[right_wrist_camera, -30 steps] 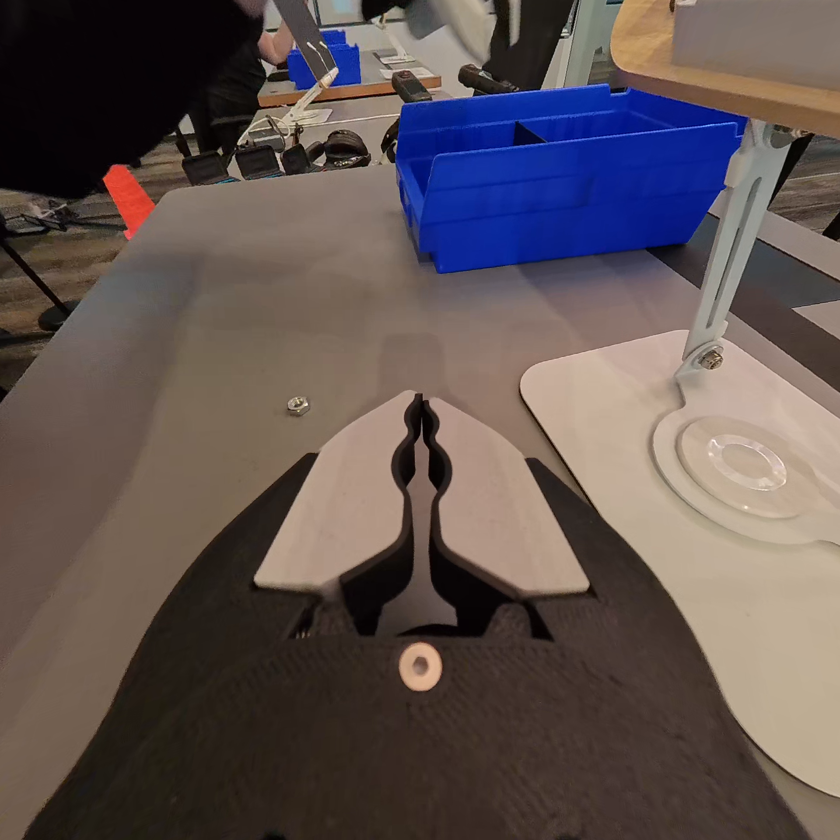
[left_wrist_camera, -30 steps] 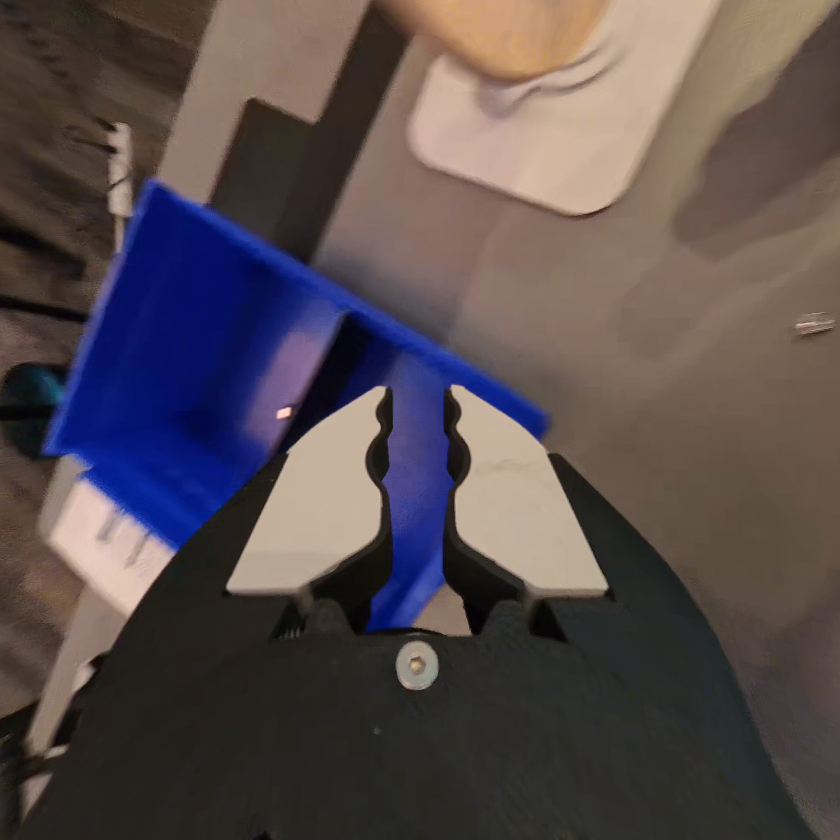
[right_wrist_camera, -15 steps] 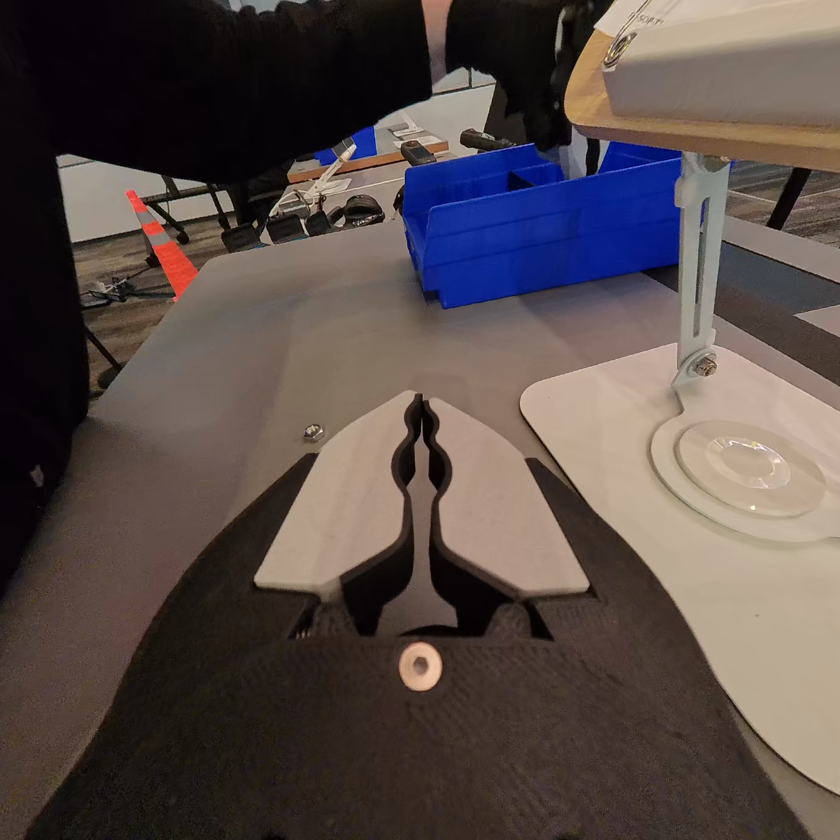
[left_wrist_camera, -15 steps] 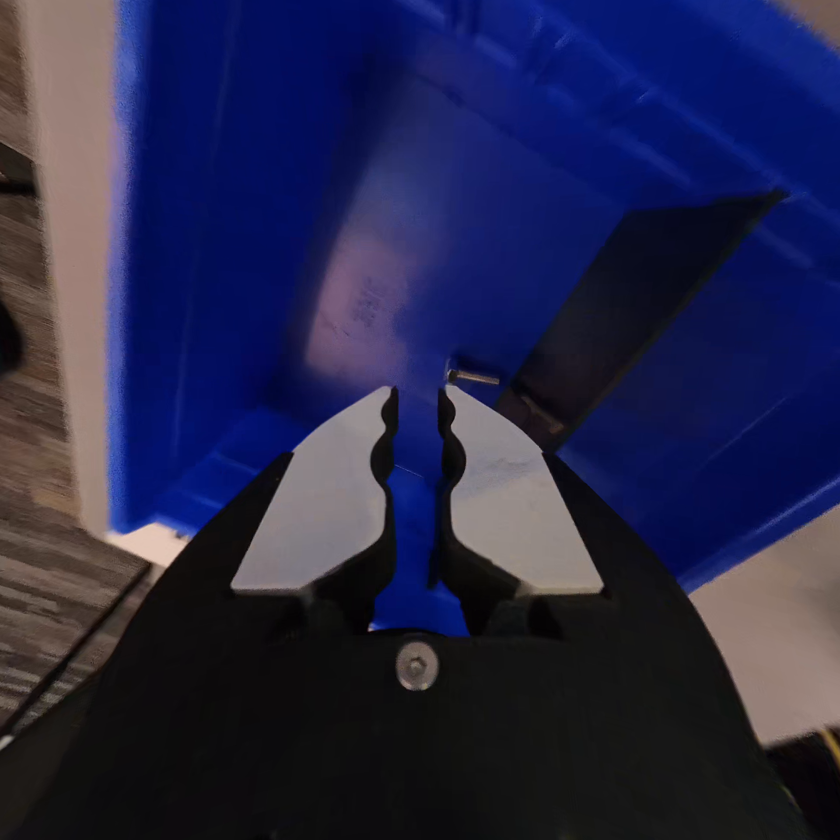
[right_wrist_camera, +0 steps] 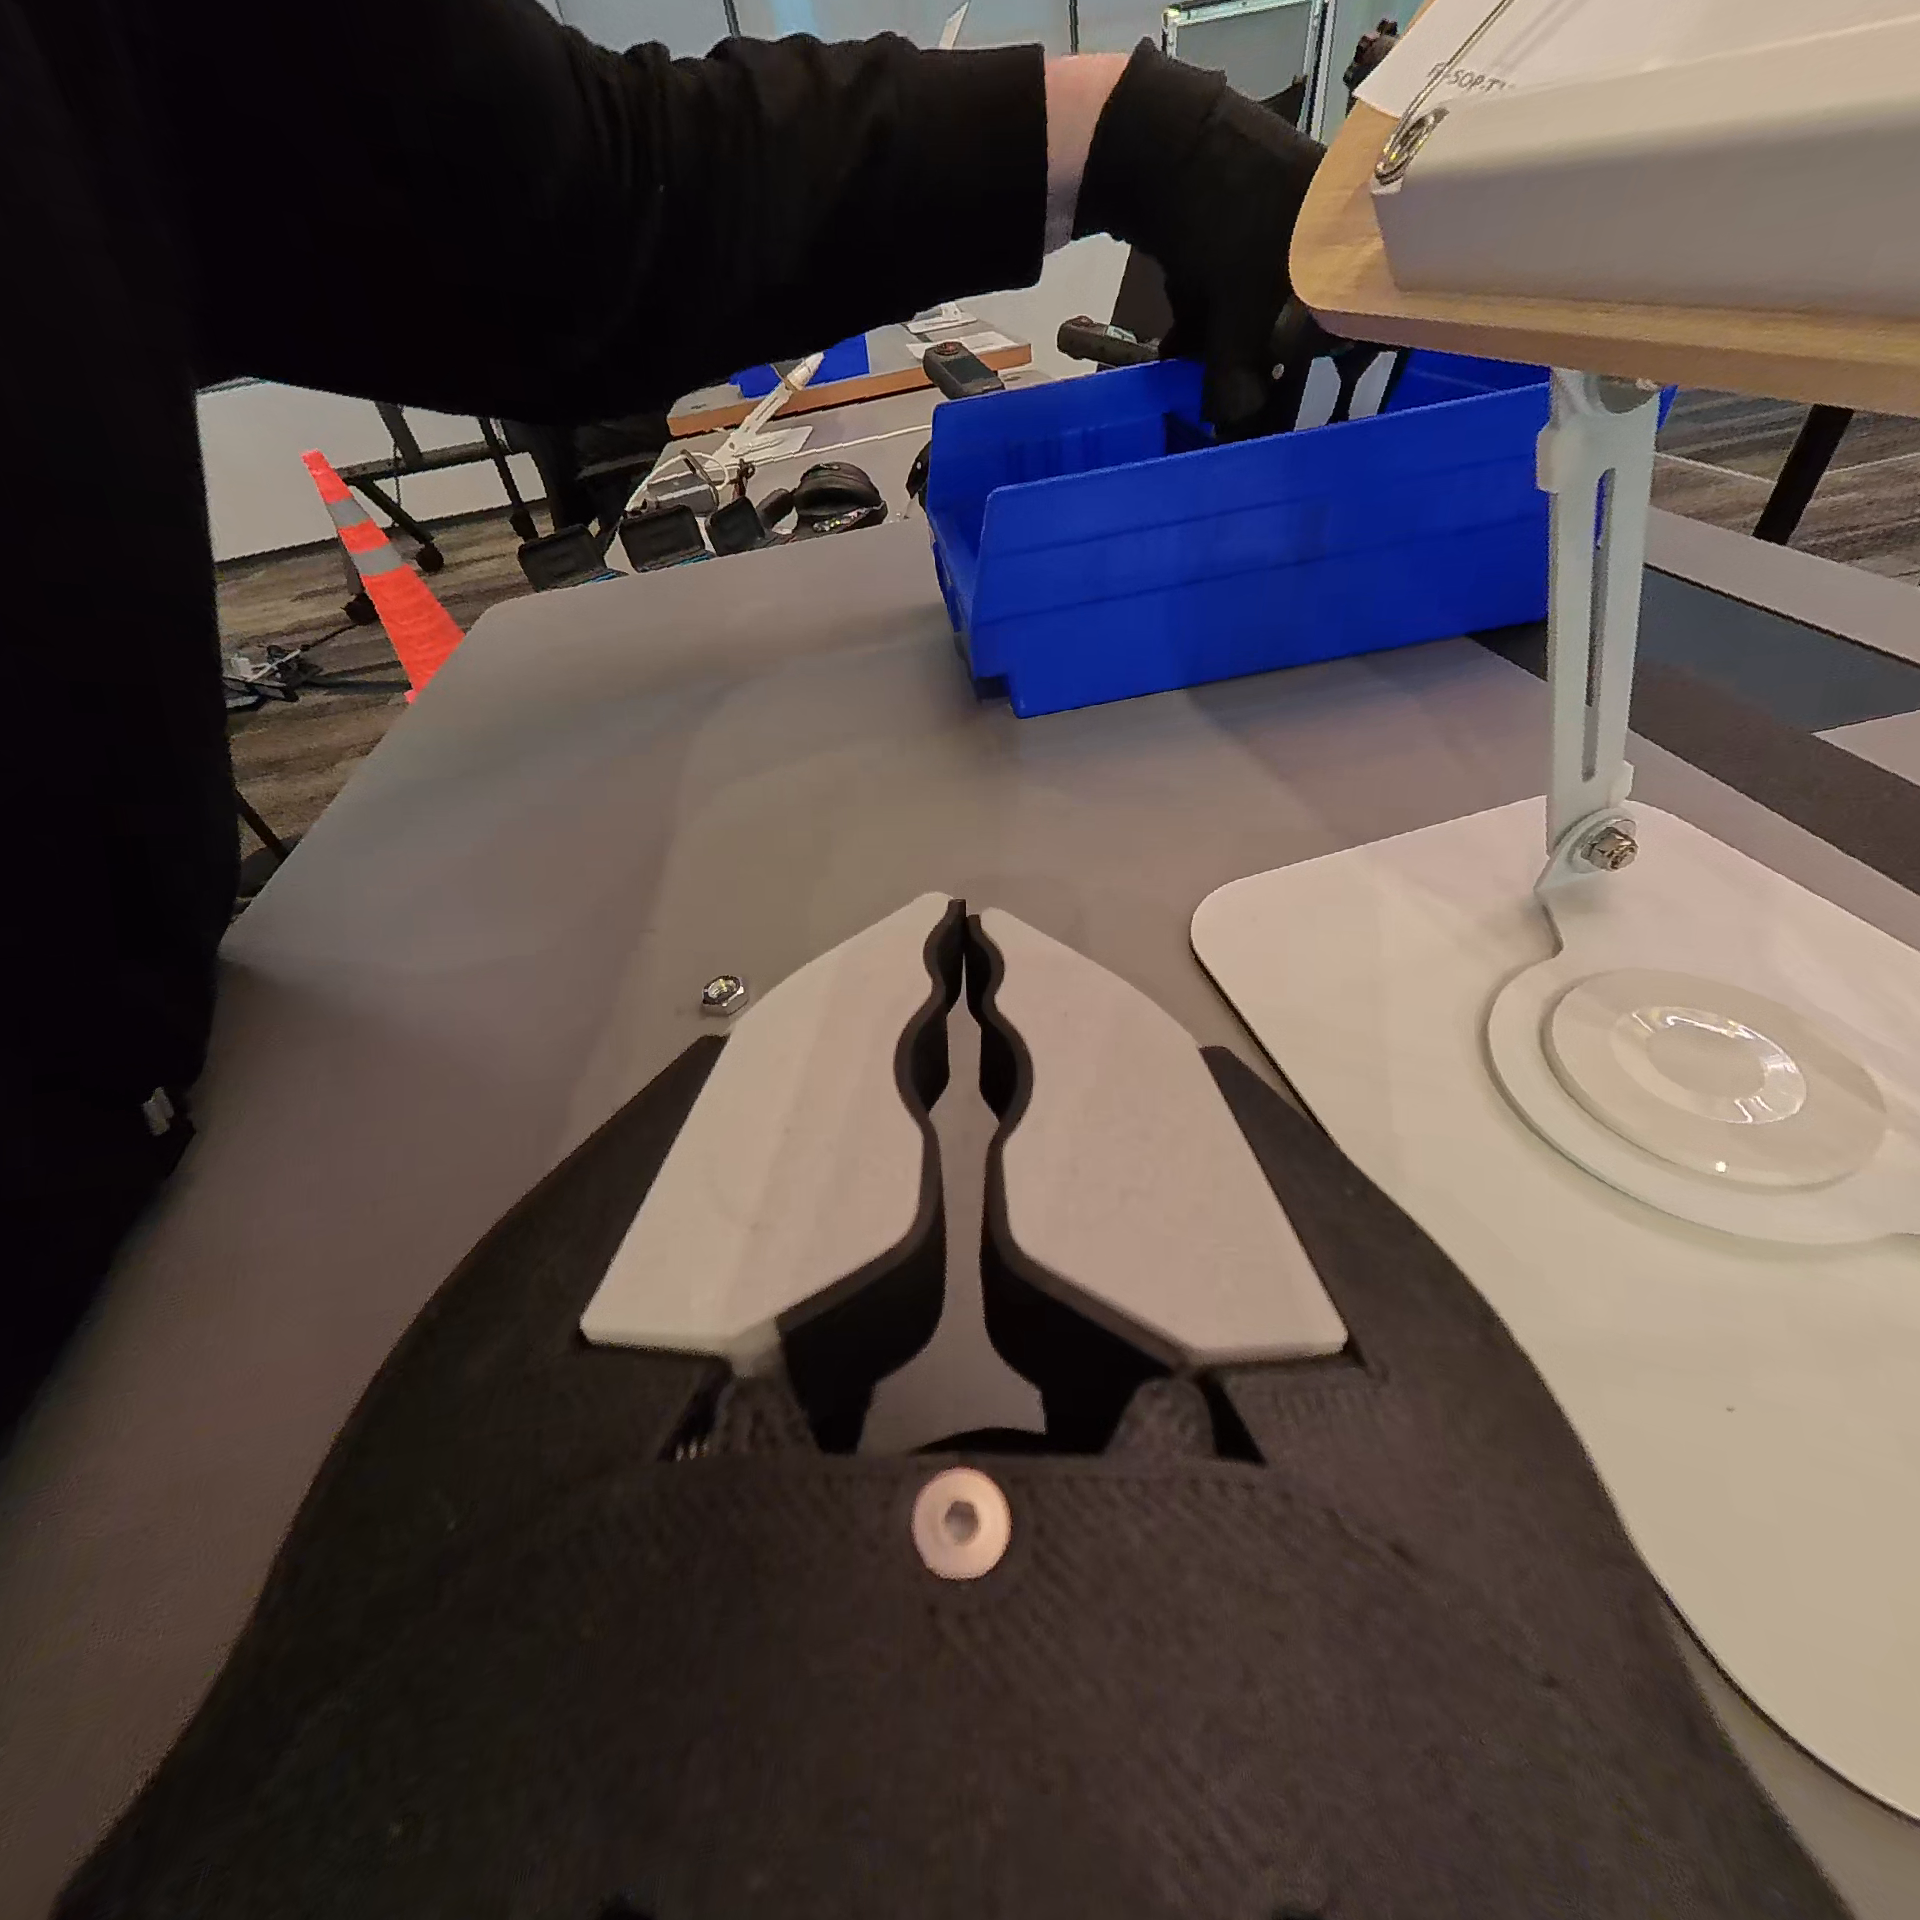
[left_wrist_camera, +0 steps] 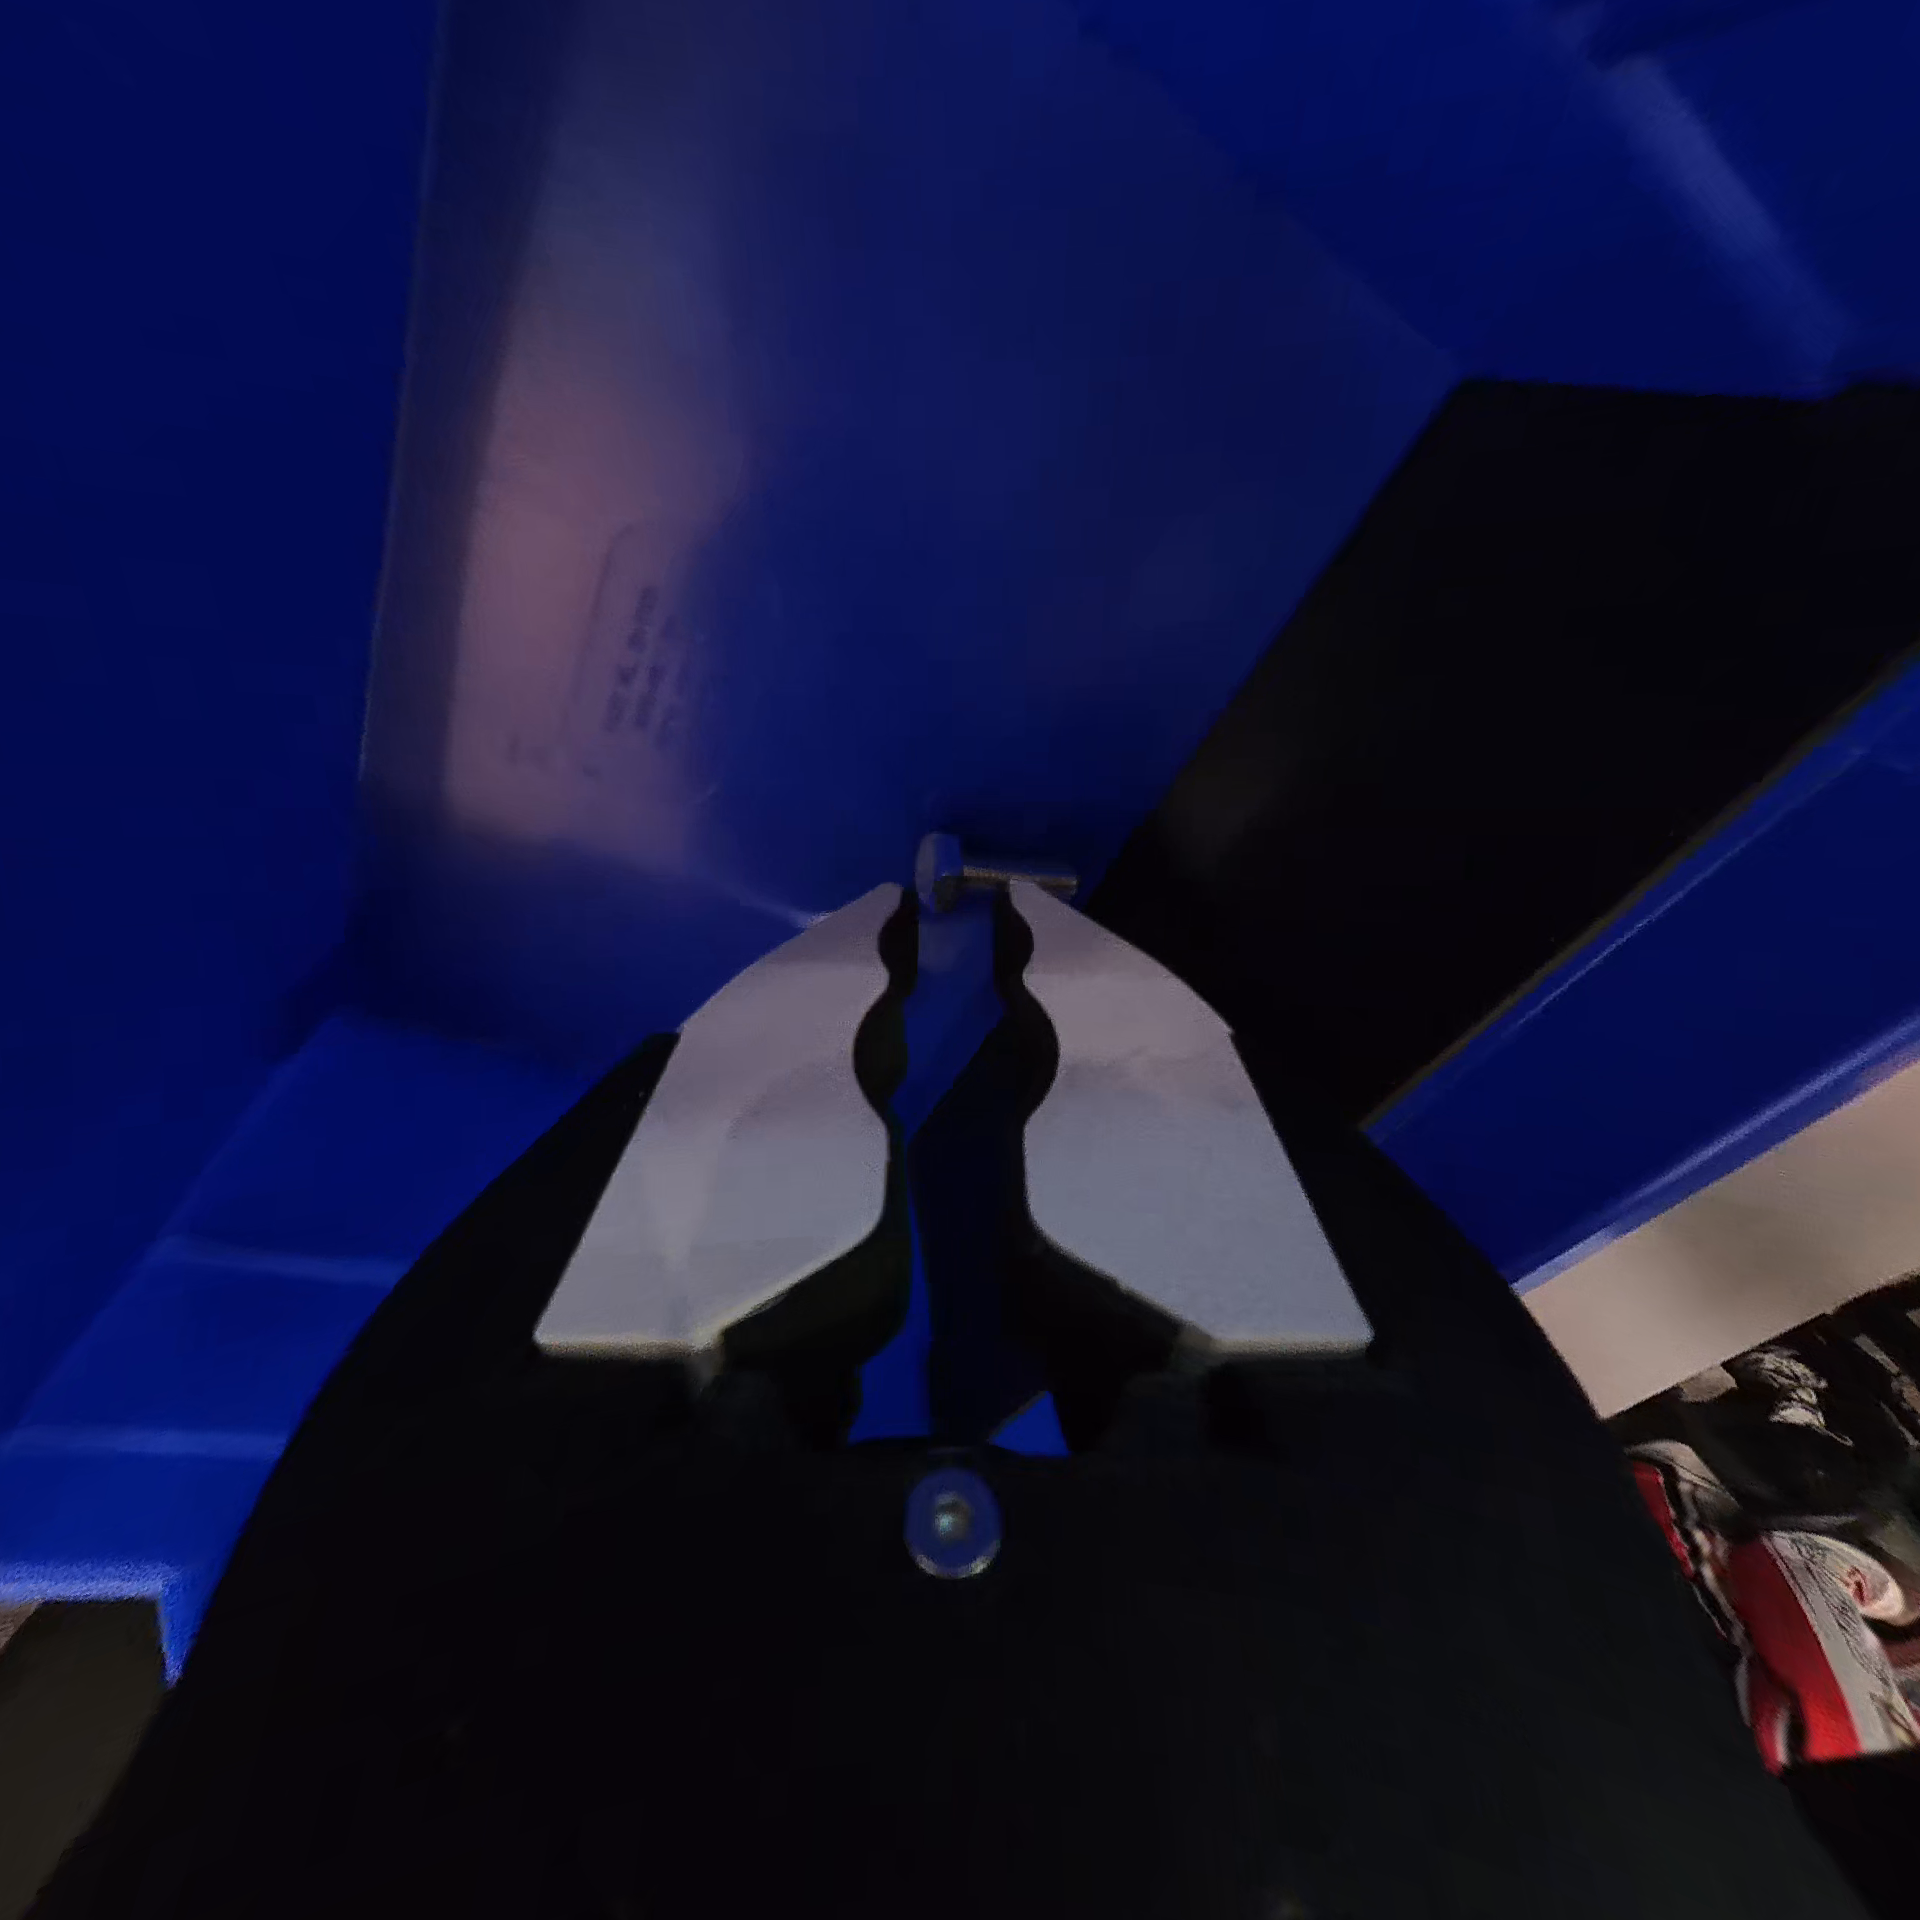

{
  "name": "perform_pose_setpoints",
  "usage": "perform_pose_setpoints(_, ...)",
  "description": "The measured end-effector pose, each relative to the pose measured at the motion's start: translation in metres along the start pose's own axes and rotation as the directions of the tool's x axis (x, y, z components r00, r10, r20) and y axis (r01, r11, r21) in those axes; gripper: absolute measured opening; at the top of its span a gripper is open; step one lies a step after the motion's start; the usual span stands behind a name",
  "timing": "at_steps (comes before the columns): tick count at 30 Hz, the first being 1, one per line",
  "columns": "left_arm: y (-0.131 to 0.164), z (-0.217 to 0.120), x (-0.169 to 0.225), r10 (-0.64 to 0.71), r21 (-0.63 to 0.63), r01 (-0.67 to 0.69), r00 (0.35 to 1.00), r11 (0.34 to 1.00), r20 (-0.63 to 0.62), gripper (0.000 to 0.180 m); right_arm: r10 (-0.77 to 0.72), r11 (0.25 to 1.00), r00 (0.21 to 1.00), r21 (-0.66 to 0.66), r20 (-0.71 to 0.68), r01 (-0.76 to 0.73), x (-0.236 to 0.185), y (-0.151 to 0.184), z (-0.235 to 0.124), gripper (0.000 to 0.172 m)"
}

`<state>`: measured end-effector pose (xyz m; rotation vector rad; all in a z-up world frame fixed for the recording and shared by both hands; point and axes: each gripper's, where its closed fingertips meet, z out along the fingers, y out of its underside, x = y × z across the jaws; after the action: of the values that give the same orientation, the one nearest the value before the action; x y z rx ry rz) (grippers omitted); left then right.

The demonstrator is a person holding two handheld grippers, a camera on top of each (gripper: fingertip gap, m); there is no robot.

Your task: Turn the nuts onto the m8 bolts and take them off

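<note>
Bolt (left_wrist_camera: 971, 881) and nut (right_wrist_camera: 724, 993) sit well apart just now. The small silver bolt lies on its side on the floor of the blue bin (left_wrist_camera: 727, 312), its head to the left and its shank pointing right toward a dark divider (left_wrist_camera: 1507, 727) that splits the bin. The left gripper (left_wrist_camera: 954, 914) is dipped right down into that compartment, its two pale fingers parted with a narrow gap between them, and the bolt lies just past the tips; nothing is pinched there, and whether the tips touch the bolt I cannot tell. Over on the grey table (right_wrist_camera: 623, 831), the right gripper (right_wrist_camera: 964, 920) hangs low with its jaws pressed together on nothing. The silver nut rests on the tabletop just beside its left finger (right_wrist_camera: 810, 1122), untouched. Farther back, the same blue bin (right_wrist_camera: 1247, 561) stands on the table, and a black-sleeved arm with a gloved hand (right_wrist_camera: 1195, 208) reaches down into it. To the right stands a white stand (right_wrist_camera: 1403, 1039) with a slotted upright.
</note>
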<state>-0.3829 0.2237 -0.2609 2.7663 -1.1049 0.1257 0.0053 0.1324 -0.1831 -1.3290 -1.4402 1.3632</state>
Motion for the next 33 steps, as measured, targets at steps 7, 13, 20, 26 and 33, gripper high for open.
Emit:
perform_pose_setpoints(7, -0.002, 0.006, -0.003, -0.003, -0.029, 0.002, 1.0, 1.0, -0.022, 0.008, -0.002, 1.0, 1.0, -0.001, 0.001, 0.002, 0.0, 0.0, 0.0, 0.0)
perform_pose_setpoints(13, -0.002, 0.004, -0.005, 0.043, -0.017, -0.043, 0.999, 0.999, 0.02, 0.006, -0.001, 1.0, 1.0, 0.0, 0.001, 0.001, 0.0, 0.0, 0.0, 0.0)
perform_pose_setpoints(20, -0.009, -0.044, -0.016, -0.017, 0.163, -0.004, 0.992, 0.987, 0.127, 0.006, -0.011, 1.0, 1.0, -0.009, -0.003, 0.011, -0.001, 0.001, 0.001, 0.0)
perform_pose_setpoints(26, 0.006, -0.129, 0.037, -0.061, 0.34, -0.015, 0.975, 0.94, 0.212, 0.005, -0.031, 0.999, 1.0, -0.024, -0.004, 0.031, -0.003, 0.003, 0.002, 0.0)
perform_pose_setpoints(33, 0.007, -0.151, 0.183, -0.068, 0.474, -0.074, 0.959, 0.877, 0.275, 0.005, -0.046, 0.998, 0.999, -0.034, 0.0, 0.046, -0.008, 0.005, -0.001, 0.0)
